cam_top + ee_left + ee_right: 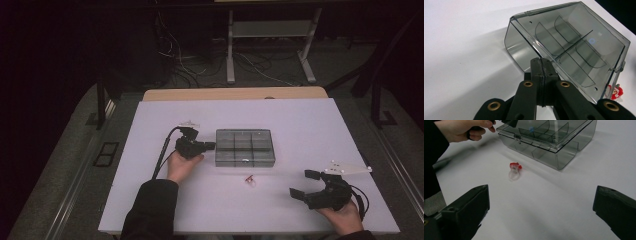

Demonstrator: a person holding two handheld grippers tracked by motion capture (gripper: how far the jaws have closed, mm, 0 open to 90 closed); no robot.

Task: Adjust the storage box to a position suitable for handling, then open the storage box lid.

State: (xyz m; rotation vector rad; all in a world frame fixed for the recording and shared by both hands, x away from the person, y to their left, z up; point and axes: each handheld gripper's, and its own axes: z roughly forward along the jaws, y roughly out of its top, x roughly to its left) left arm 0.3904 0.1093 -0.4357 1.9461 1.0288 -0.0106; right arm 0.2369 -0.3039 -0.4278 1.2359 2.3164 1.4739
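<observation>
The box [245, 147] is smoky clear plastic, shallow, split by dividers into compartments, lid down with a small front latch; it sits mid-bench [150, 200]. The left tongs [209, 146] are closed tight, tips against the box's left edge; the right tongs [301, 183] gape wide and empty, well apart from it; a small red ring [249, 179] lies just before the box.

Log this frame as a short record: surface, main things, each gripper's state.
surface: white table
box: smoky clear compartment box, lid closed, dividers inside
small item: red and clear ring on the table in front of the box, apart from it
left gripper: jaws shut, tips at the box's left edge
right gripper: jaws open, nothing between them, aimed toward the ring
</observation>
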